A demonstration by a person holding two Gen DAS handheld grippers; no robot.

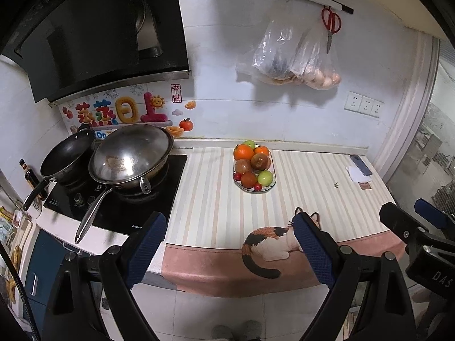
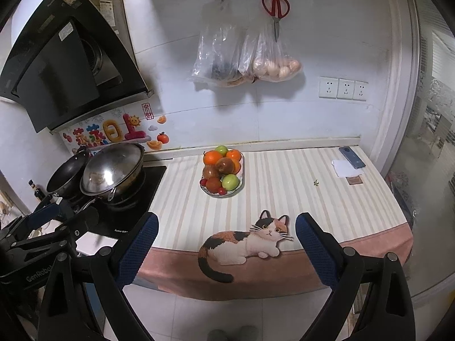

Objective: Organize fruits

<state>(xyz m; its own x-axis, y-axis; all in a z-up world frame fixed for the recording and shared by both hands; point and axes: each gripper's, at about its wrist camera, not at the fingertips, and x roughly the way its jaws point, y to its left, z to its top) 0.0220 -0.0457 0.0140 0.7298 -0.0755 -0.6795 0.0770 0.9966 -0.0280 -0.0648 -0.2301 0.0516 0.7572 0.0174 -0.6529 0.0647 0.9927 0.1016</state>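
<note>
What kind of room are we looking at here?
Most likely a small home kitchen: a steel wok sits on a black glass cooktop under a black range hood, and a glass plate of mixed fruit stands on the striped counter mat.

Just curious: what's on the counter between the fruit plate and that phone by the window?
Mostly bare striped cloth; between fruit plate and phone lies only a tiny dark speck, seen in both views.

Open striped mat between front edge and fruit plate: unobstructed. Left side blocked by wok and its handle on stove. Phone and papers at far right corner.
</note>
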